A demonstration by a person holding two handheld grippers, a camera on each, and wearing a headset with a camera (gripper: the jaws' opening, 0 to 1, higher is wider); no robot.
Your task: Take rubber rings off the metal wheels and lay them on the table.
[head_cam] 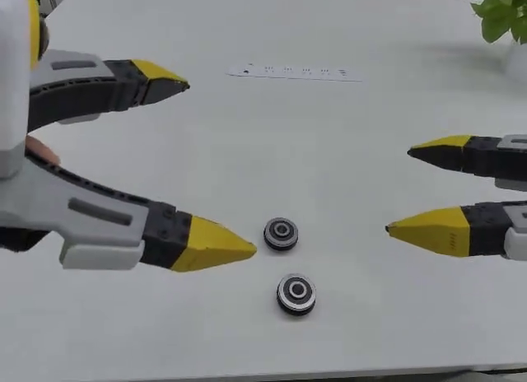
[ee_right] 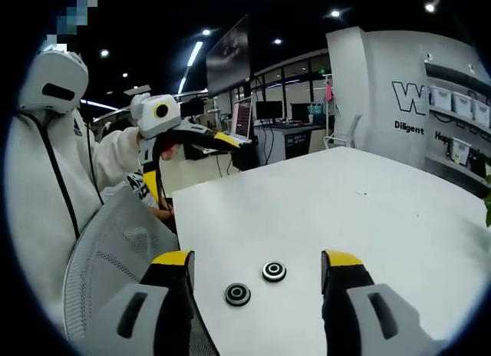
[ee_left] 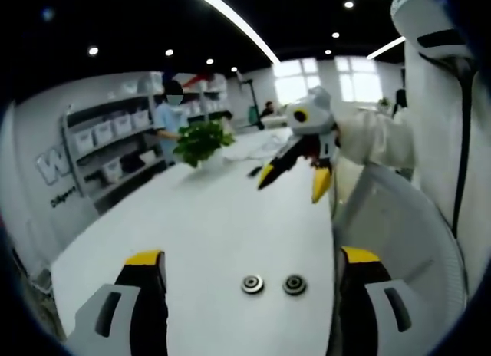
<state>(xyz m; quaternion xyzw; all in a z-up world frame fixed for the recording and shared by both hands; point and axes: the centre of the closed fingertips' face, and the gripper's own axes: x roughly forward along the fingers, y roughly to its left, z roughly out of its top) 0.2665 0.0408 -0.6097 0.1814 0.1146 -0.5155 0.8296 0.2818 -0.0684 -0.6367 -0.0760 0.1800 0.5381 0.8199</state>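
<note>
Both grippers hang empty over a white table. The left gripper has its yellow-tipped jaws spread wide, and the right gripper has its jaws parted less far; neither touches anything. Between them, on the tabletop near the person's edge, lie two small metal wheels. The farther wheel sits just beside the left gripper's lower tip, and the nearer wheel lies close to it but apart. Each wheel carries a dark band round its rim, which looks to be its rubber ring in place. On that showing the job stands at its start, with both rings yet to come off and be laid on the table. Farther out, a pale socket strip lies on the tabletop and a leafy plant stands at the far corner. Beyond the table, storage bins line the wall shelves; what they hold is too small to make out.
</note>
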